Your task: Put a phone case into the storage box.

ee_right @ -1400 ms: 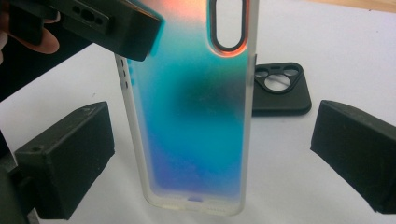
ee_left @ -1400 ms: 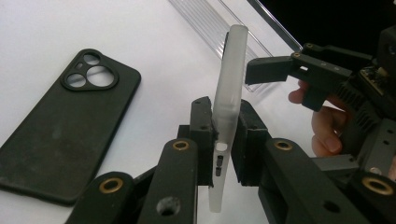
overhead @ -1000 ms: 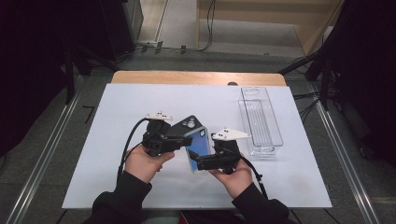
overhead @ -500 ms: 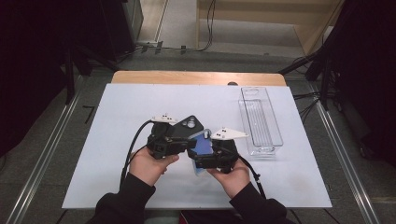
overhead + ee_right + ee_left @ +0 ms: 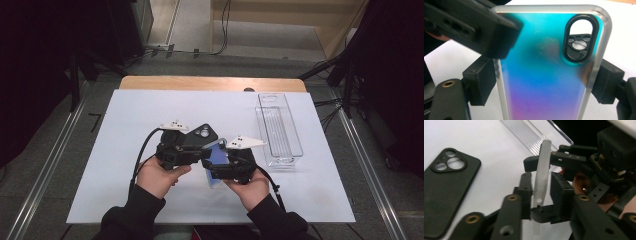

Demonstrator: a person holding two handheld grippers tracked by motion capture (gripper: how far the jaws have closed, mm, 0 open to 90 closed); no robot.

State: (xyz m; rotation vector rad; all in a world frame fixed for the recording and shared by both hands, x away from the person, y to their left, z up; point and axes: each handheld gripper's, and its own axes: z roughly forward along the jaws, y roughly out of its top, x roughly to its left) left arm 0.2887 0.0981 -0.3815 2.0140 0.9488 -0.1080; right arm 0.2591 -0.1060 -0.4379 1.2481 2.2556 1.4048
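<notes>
The blue phone case now stands nearer upright beside the black case. The right tool has been closing across its width; the left tool, jaws just opening, seemingly no longer presses it.

Black case: lower end cut off by the left gripper view's bottom edge. Blue case: bottom cut off in the right gripper view; upper left hidden behind a blurred left hand-held gripper jaw.

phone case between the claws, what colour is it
Translucent phone case with a teal-to-blue-to-purple gradient; right gripper view shows it best.
</notes>
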